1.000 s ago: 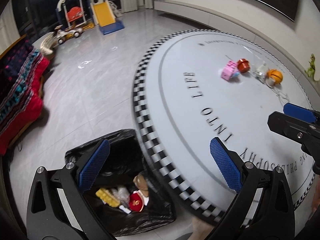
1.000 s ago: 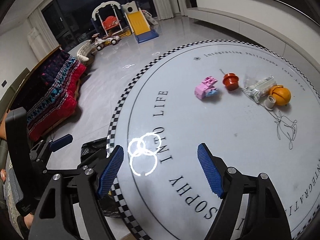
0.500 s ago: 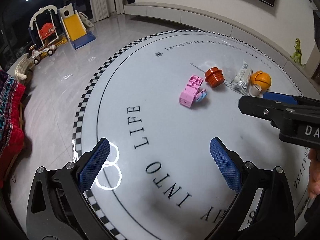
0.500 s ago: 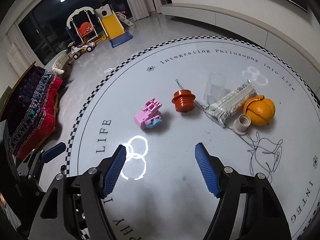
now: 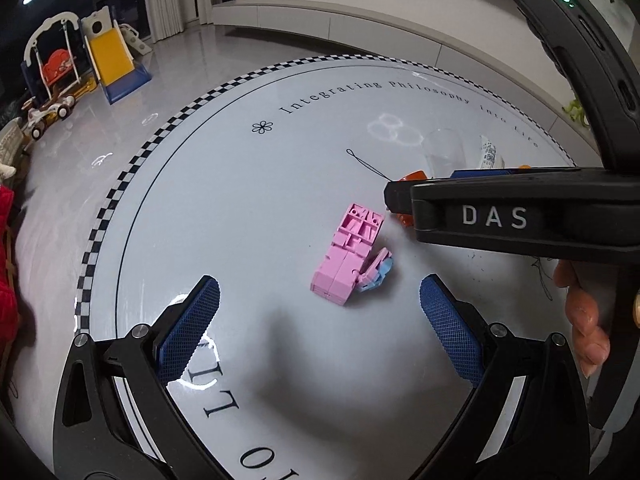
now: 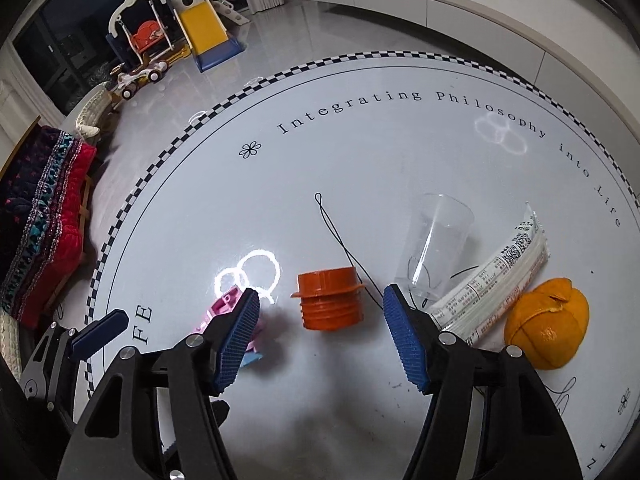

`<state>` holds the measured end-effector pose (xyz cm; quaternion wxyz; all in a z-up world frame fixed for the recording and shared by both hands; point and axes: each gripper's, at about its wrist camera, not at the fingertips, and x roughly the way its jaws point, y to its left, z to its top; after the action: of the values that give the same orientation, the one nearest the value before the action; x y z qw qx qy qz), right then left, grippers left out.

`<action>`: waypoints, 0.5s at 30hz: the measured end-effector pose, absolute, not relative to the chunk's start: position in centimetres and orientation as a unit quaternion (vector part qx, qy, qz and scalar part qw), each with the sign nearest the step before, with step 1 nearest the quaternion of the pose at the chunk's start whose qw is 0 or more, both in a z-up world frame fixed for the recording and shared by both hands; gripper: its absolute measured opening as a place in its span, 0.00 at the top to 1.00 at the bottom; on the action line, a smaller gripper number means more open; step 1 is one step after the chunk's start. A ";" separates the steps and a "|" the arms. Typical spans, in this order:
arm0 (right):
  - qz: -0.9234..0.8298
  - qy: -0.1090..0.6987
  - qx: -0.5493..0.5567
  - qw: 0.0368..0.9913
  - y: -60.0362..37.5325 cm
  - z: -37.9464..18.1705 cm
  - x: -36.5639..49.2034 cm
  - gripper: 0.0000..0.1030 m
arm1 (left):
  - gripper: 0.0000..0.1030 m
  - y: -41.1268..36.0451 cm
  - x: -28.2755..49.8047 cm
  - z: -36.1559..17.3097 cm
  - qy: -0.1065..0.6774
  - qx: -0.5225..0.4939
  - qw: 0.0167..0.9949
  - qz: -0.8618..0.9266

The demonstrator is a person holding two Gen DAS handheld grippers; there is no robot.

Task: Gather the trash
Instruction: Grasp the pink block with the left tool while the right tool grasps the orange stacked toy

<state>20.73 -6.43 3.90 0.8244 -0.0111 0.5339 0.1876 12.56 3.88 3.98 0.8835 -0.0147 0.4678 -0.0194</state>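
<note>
A pink and blue toy block lies on the round white table, just ahead of my open, empty left gripper. My right gripper is open and empty, with an orange ribbed cap lying between and just beyond its fingertips. Right of the cap lie a clear plastic cup on its side, a white printed wrapper, an orange peel and a thin black string. The pink block is partly hidden behind the right gripper's left finger.
The right gripper's body crosses the left wrist view and hides most of the cap there. The table has a checkered rim. A red sofa and a toy slide stand on the floor to the left.
Both grippers have moved forward over the table toward the objects. The trash bag at the table's edge has dropped out of view. Both stay open.
</note>
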 end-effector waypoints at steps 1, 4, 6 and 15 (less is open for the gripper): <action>0.187 0.538 -0.011 0.822 -6.4 3.7 21.0 0.36 | 0.06 3.7 12.9 3.8 0.468 -0.011 0.883 -0.021; 0.183 0.552 -0.017 0.813 -6.1 2.5 21.9 0.37 | 0.06 3.3 13.6 3.2 0.469 -0.002 0.883 -0.030; 0.188 0.565 -0.012 0.803 -6.1 1.7 22.2 0.55 | 0.06 3.2 14.0 2.8 0.472 0.002 0.881 -0.035; 0.187 0.541 0.030 0.819 -9.0 3.6 21.5 0.55 | 0.36 2.5 15.3 1.9 0.465 0.005 0.884 -0.051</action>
<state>21.50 -8.99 3.61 0.8193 0.0298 0.5411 0.1874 15.30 2.49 1.90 0.8836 0.0047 0.4653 -0.0510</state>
